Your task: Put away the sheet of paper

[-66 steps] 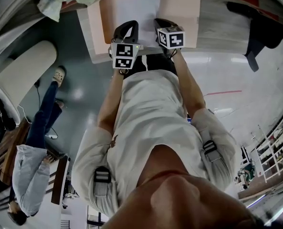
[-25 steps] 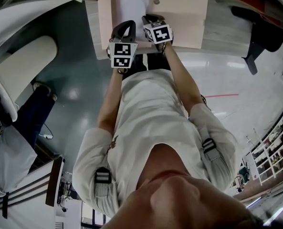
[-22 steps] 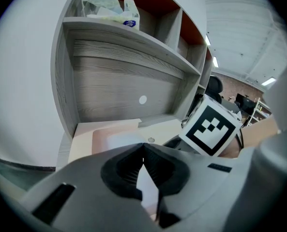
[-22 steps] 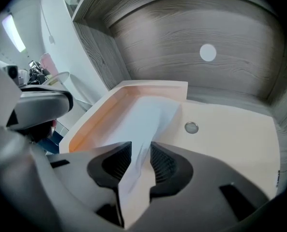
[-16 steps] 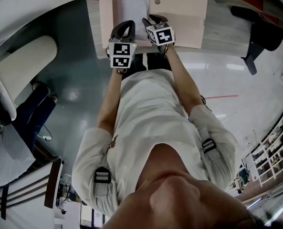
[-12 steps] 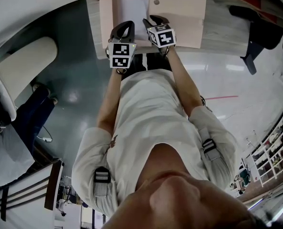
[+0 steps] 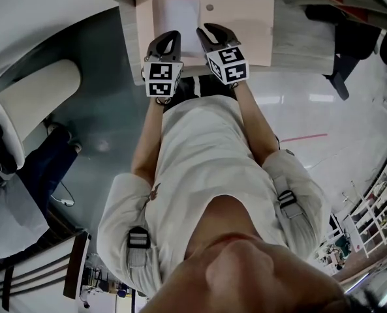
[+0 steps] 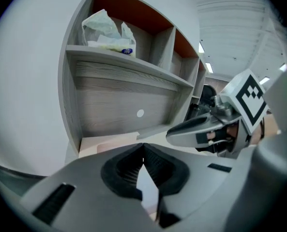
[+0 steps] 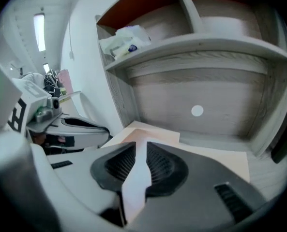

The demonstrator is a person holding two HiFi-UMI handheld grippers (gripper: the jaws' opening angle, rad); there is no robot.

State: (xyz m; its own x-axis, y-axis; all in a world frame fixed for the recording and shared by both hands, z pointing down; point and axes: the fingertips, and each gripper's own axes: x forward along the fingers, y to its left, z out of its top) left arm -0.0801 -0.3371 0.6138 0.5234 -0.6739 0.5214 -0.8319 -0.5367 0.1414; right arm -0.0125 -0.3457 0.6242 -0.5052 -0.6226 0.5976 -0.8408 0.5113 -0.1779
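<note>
Desk folder (image 7: 245, 25) bears sheet of paper (image 7: 175, 15) beyond left gripper (image 7: 170, 36) (jaws touching) and right gripper (image 7: 210, 29) (jaws empty, parted, just narrowing).

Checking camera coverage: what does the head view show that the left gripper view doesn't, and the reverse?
Head view only: the wearer's torso and a bystander. Left gripper view only: ceiling lights and the pads of the left tool pressed together. Both: the pink mat and the right tool, its jaws just closing partway, nothing between them.
</note>
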